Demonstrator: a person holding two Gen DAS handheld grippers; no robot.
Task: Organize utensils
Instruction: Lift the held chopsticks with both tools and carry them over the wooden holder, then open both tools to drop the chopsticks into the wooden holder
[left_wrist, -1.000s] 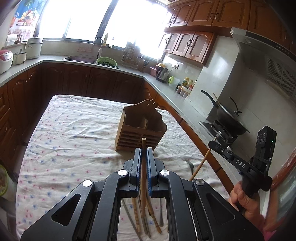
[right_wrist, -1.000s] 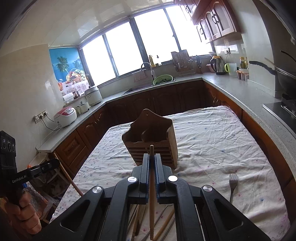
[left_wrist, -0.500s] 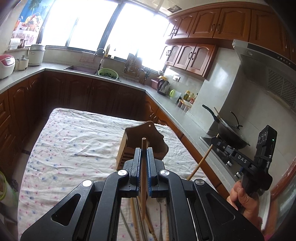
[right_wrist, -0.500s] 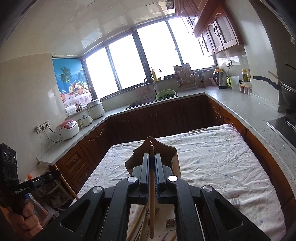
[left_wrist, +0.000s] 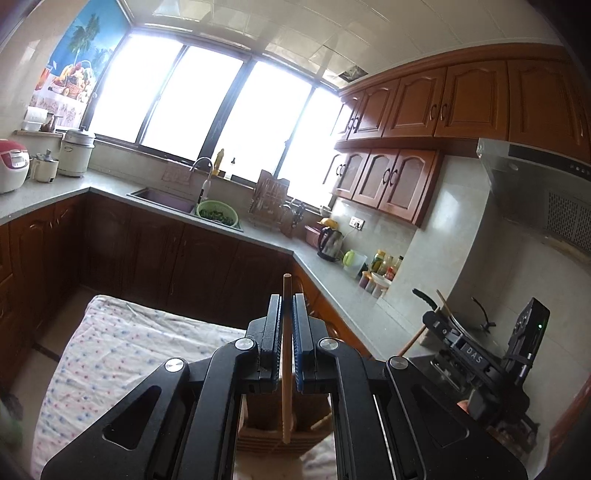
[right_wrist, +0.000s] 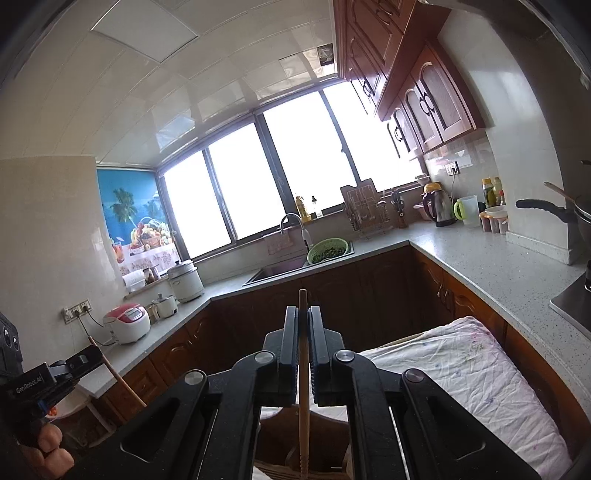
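Two wooden chopsticks are in play, one per gripper. The left gripper (left_wrist: 286, 332) is clenched on one chopstick (left_wrist: 286, 369), which stands upright between the pads with its lower tip dipping into the wooden utensil holder (left_wrist: 258, 424) directly below. That holder sits on the floral tablecloth (left_wrist: 110, 354), towards the table's right edge.

The right wrist view shows what the left cannot: the right gripper (right_wrist: 303, 343) is likewise closed on the second chopstick (right_wrist: 303, 413), hanging vertically over the holder's (right_wrist: 273, 443) open top; whether its ribbed tip is touching the inside is hard to say from here. Each camera also catches the other gripper off to the side, gripping its stick at a slant.

Beyond the table runs the grey countertop (right_wrist: 480, 258), with one green colander (right_wrist: 328, 250) beside the sink and one kettle (right_wrist: 437, 205).
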